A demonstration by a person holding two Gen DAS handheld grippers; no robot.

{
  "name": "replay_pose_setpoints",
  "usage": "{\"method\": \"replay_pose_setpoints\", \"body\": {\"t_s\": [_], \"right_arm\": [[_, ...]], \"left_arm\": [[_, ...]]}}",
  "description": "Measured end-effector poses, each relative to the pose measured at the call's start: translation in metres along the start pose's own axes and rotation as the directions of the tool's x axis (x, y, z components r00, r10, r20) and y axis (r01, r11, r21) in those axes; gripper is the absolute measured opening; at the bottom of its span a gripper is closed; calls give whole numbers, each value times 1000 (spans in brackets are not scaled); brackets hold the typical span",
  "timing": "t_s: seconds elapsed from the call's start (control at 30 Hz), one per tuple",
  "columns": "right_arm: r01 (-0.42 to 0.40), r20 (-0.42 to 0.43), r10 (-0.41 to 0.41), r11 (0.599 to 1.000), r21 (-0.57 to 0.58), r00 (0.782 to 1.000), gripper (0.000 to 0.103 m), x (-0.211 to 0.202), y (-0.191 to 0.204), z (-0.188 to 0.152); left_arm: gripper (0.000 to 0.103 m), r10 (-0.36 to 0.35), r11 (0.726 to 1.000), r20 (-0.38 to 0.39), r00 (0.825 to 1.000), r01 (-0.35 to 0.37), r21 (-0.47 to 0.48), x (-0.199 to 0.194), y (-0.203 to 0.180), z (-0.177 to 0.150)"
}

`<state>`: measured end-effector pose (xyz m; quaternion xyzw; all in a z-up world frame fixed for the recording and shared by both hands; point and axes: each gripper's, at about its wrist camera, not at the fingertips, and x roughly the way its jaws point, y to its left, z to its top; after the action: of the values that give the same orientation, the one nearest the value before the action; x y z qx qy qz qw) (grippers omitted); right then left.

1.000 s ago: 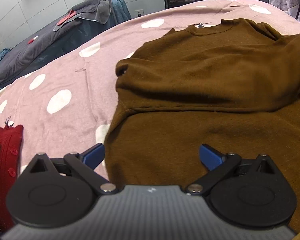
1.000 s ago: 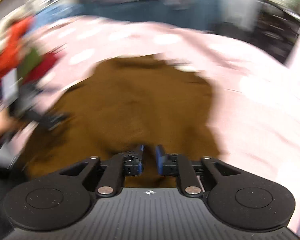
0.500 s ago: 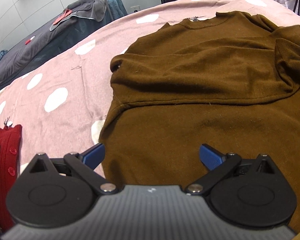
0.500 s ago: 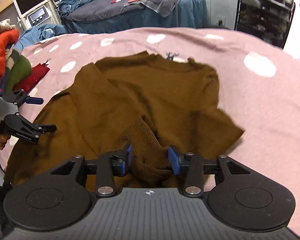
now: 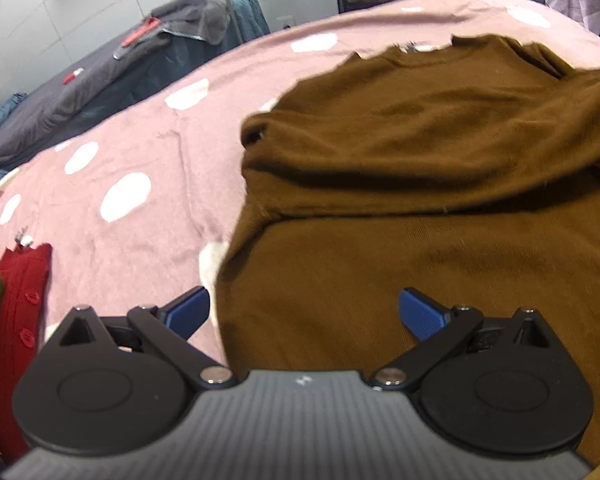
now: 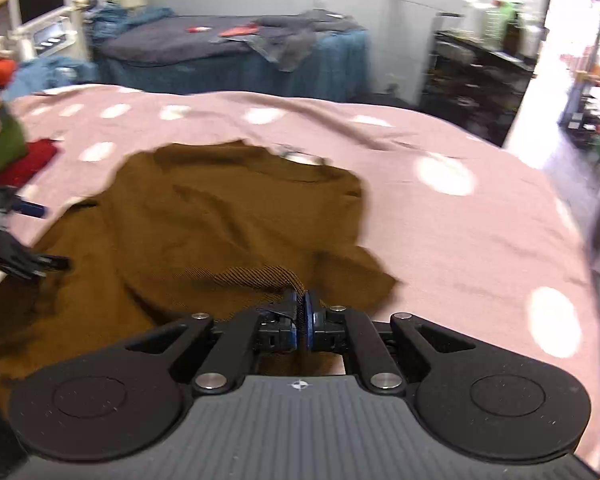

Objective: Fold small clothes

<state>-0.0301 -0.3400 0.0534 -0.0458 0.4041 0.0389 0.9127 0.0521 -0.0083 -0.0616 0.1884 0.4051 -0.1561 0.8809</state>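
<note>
While my right gripper (image 6: 301,314) pinches the ribbed cuff (image 6: 260,276), the brown sweater (image 5: 420,208) lies spread on the pink dotted bed (image 5: 132,168), one sleeve folded across its chest. It looks soft, light and limp, so hems and cuffs seem the best holds. My left gripper (image 5: 304,312) hovers spread at its seven o'clock edge. Red knitwear (image 5: 20,320) lies at nine o'clock.

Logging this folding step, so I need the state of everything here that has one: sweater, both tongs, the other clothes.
sweater: lying on the bedspread, one sleeve folded across the body, right cuff lifted.
right tongs: shut on the sweater's ribbed cuff.
left tongs: open, over the sweater's lower part, gripping nothing.
red garment: lying at the bedspread's edge, buttoned.
</note>
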Motion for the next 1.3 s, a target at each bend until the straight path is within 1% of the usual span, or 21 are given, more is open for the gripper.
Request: {"method": "replay_pose_setpoints", "body": {"t_s": [0.07,0.2,0.27,0.33,0.47,0.6,0.63,0.7,0.73,0.77,0.8,0.83,0.87,0.97,1.0,1.03,1.07,1.1,1.13,1.23,1.3], "right_arm": [[-14,6,13,999,44,1000,56,6,-6,-4],[53,110,-63,995,89,992,74,-5,0,-11],[70,164,-87,992,108,983,97,-12,6,-17],[44,192,-67,991,125,979,102,-15,10,-23],[13,184,-42,988,156,982,102,-16,19,-32],[-7,171,-30,976,216,985,102,-21,23,-43],[-13,166,-26,972,234,986,102,-22,24,-46],[-26,148,-12,968,251,989,102,-22,25,-51],[-23,140,-14,966,258,990,102,-22,25,-55],[-19,131,-16,965,263,991,102,-22,25,-58],[-17,118,-16,963,269,993,102,-20,26,-62],[-15,111,-16,960,278,994,102,-20,25,-65],[-16,109,-17,956,292,994,102,-21,23,-67],[-23,117,-17,943,333,993,102,-22,17,-71],[-23,124,-21,939,343,992,102,-23,16,-72],[-23,131,-24,938,347,991,102,-24,15,-72],[-24,138,-26,937,347,990,102,-24,16,-71],[-28,148,-25,939,342,989,102,-24,16,-70],[-31,156,-22,942,334,988,102,-24,17,-69],[-46,184,-10,954,295,983,102,-19,24,-64],[-62,198,8,961,271,980,100,-14,31,-60]], "left_arm": [[103,24,1000,22,999,-25,11,0,2,4],[103,68,998,58,996,-67,-11,0,18,14],[103,60,995,63,996,-54,-89,3,36,25],[103,12,979,64,998,1,-202,11,58,39],[103,-110,922,107,988,141,-361,36,86,72],[102,-236,841,88,968,249,-481,86,106,100],[97,-241,826,69,968,242,-509,100,109,104],[72,-285,800,49,957,266,-537,123,111,109],[43,-328,778,46,943,298,-553,133,111,110],[34,-343,767,39,938,304,-564,139,109,110],[31,-333,777,41,942,299,-554,140,106,112],[20,-332,791,41,942,302,-532,140,104,115],[16,-336,801,40,941,308,-512,140,104,119],[16,-277,840,46,960,265,-473,132,111,135],[15,-232,858,52,971,230,-460,130,116,140],[6,-140,890,52,989,149,-431,125,123,146],[6,-27,921,46,999,43,-386,122,126,153],[7,59,936,31,998,-45,-349,123,130,157],[7,87,940,2,996,-81,-331,125,135,160],[13,-10,930,-17,1000,3,-368,119,143,159],[26,-65,937,19,998,68,-343,101,131,153]]}}
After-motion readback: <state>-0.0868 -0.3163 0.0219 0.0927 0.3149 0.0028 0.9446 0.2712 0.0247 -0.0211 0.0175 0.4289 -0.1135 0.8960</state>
